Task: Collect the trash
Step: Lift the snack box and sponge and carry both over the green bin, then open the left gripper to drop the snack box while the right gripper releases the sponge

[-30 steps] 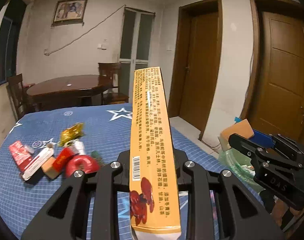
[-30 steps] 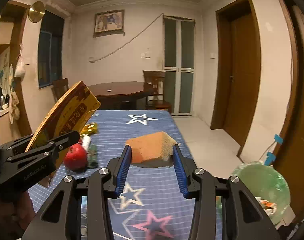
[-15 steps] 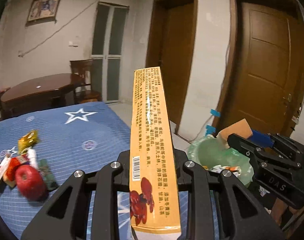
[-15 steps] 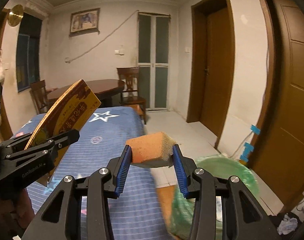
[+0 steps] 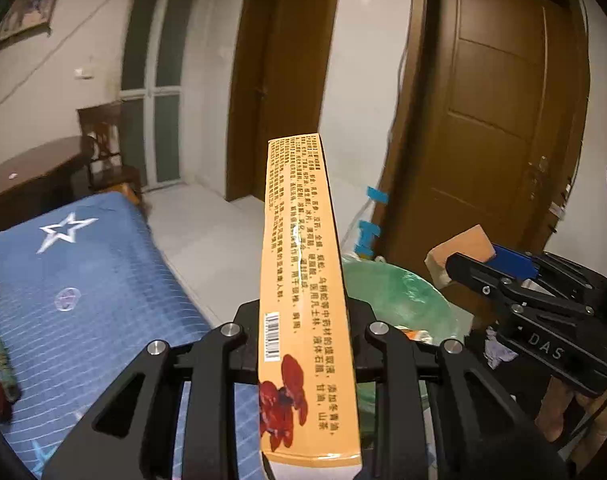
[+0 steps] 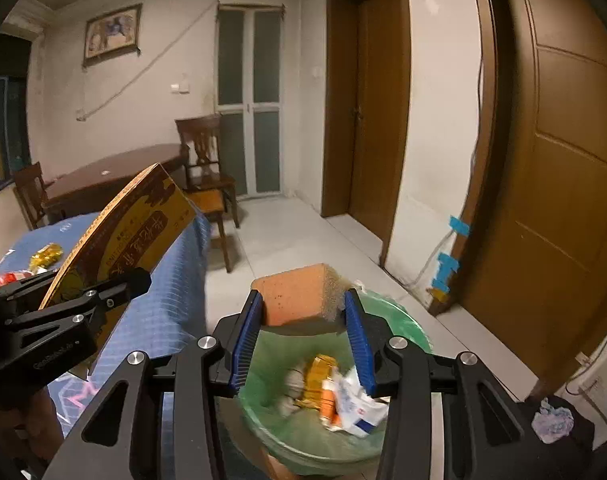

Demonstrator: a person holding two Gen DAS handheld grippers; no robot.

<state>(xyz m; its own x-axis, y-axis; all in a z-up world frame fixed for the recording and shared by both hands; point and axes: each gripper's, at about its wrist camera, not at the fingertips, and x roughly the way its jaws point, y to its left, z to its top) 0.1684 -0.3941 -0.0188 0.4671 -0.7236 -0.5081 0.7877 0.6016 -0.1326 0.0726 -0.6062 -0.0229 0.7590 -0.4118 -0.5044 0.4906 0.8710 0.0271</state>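
Bin (image 6: pixel 407 332) now below "DAS" gripper (image 5: pixel 475 258)

Left tongs (image 5: pixel 303 360) clamped narrow, right tongs (image 6: pixel 305 332) clamped wider, both seemingly angled downward.

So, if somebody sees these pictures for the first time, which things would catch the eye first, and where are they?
Probably the long yellow box, standing edge-up in the left tool at the centre of the left wrist view. Next, the orange sponge pinched between the blue pads of the right tool, directly above the bin with the green bag, which already holds wrappers. To the left lies the blue star-patterned cloth.
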